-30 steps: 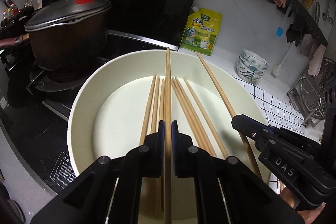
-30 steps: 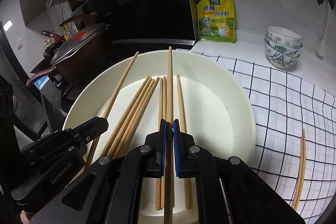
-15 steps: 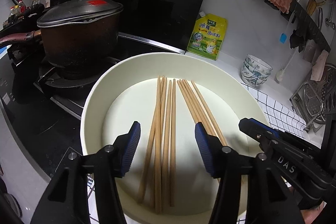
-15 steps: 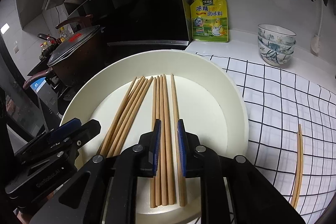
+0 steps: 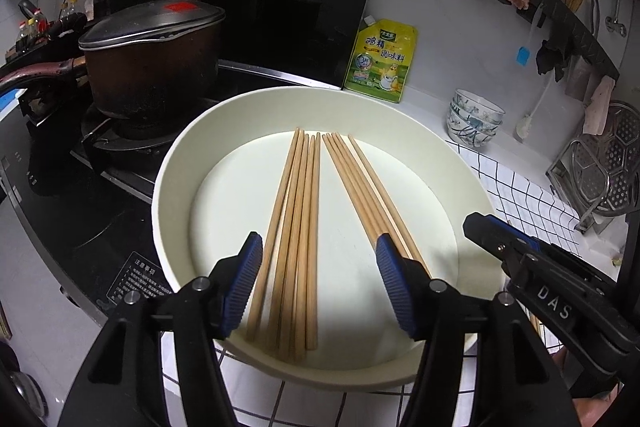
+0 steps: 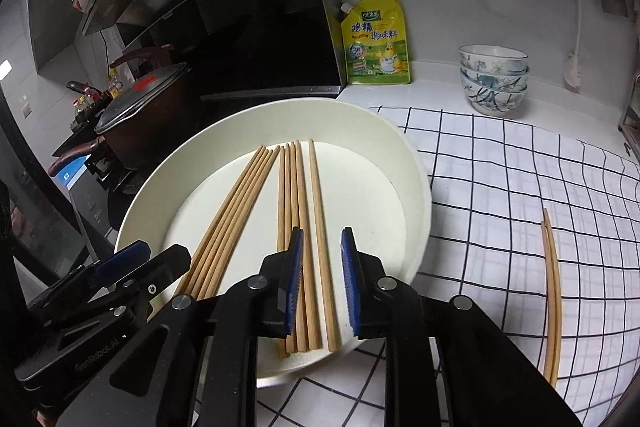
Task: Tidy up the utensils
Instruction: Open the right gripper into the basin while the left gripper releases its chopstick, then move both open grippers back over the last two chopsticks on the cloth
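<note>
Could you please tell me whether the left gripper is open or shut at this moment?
Open. The left gripper has its blue-padded fingers spread wide above the white plate, holding nothing; the chopsticks lie loose between them.

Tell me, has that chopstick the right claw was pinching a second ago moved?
Yes. It stuck up past the far rim of the white dish; now that chopstick lies flat inside with the others, and the right gripper hangs open above it.
</note>
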The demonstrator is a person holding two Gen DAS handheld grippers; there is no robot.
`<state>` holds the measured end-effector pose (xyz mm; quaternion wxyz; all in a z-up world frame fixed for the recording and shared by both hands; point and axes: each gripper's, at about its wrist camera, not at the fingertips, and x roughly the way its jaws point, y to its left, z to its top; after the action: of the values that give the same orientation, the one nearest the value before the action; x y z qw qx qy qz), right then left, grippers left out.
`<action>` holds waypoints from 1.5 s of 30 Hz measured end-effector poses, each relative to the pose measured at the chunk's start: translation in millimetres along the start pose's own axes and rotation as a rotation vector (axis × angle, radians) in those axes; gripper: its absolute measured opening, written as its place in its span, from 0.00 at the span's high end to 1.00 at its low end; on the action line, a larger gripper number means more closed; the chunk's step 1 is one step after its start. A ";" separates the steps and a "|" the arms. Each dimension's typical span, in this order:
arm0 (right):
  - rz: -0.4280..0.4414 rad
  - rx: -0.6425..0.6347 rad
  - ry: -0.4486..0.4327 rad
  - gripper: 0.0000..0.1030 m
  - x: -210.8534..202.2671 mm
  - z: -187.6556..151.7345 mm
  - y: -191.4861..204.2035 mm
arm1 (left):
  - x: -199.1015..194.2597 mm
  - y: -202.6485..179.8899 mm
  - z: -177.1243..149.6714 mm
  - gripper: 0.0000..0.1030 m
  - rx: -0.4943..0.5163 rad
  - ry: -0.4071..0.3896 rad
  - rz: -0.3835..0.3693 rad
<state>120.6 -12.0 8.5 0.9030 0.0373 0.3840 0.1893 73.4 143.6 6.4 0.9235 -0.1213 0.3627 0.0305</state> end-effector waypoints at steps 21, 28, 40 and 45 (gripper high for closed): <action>-0.054 0.109 -0.088 0.65 -61.2 -20.8 -46.4 | -31.0 -41.4 -9.9 0.35 0.057 -0.018 -0.074; -0.085 0.130 -0.086 0.64 -79.7 -35.5 -73.7 | -34.5 -68.1 -16.5 0.33 0.094 -0.015 -0.092; -0.173 0.168 -0.067 0.63 -101.6 -60.5 -131.1 | -27.0 -125.2 -34.1 0.27 0.159 0.011 -0.135; -0.197 0.172 -0.040 0.63 -102.0 -73.2 -152.3 | -21.7 -145.0 -43.9 0.27 0.189 0.034 -0.140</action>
<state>51.9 -196.4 -6.0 0.9182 0.0806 0.3824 0.0651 49.3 -6.9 19.3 0.9245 -0.0590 0.3700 -0.0704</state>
